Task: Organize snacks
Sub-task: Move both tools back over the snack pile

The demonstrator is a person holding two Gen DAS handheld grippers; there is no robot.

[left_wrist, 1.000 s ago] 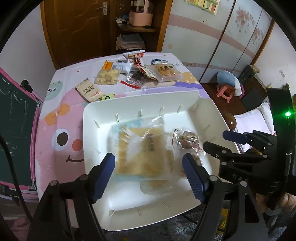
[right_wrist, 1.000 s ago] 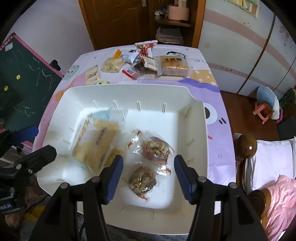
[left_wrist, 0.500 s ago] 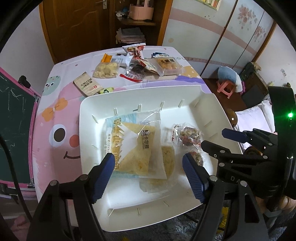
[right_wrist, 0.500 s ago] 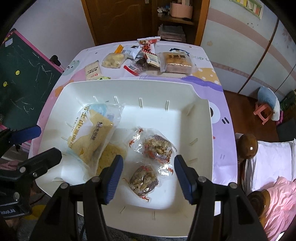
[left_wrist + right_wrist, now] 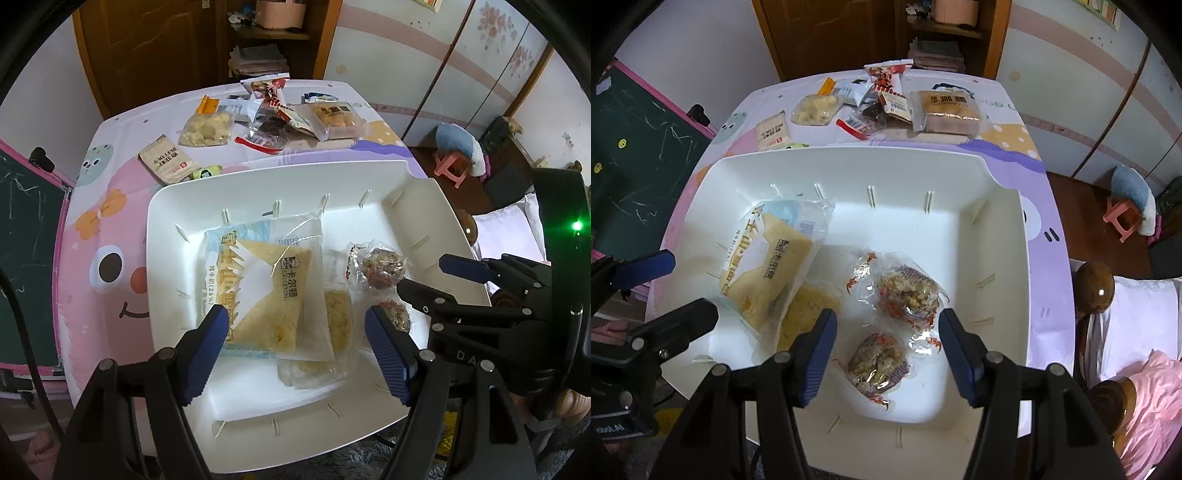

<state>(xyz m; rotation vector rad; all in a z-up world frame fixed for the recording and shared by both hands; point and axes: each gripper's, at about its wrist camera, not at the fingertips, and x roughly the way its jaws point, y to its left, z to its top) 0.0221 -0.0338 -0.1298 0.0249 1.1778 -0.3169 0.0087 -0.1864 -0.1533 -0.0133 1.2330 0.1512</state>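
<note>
A white tray (image 5: 166,229) (image 5: 997,206) sits on the near end of the table. In it lie a large bread packet (image 5: 266,284) (image 5: 772,266), a pale crumbly snack pack under it (image 5: 340,317) (image 5: 805,314), and two clear-wrapped nut clusters (image 5: 384,266) (image 5: 908,291) (image 5: 879,362). My left gripper (image 5: 295,328) is open and empty above the bread packet. My right gripper (image 5: 886,332) is open and empty above the nut clusters. Several loose snacks (image 5: 266,118) (image 5: 886,107) lie at the table's far end.
A cartoon tablecloth (image 5: 103,236) covers the table. A chalkboard (image 5: 22,258) stands at the left. A brown door and shelf (image 5: 258,44) stand behind the table. A pink stool (image 5: 450,166) and a bed (image 5: 1137,325) are at the right.
The bread packet has settled flat in the tray, sharp now where it was blurred. Both grippers have backed slightly away from the tray and stay open.
</note>
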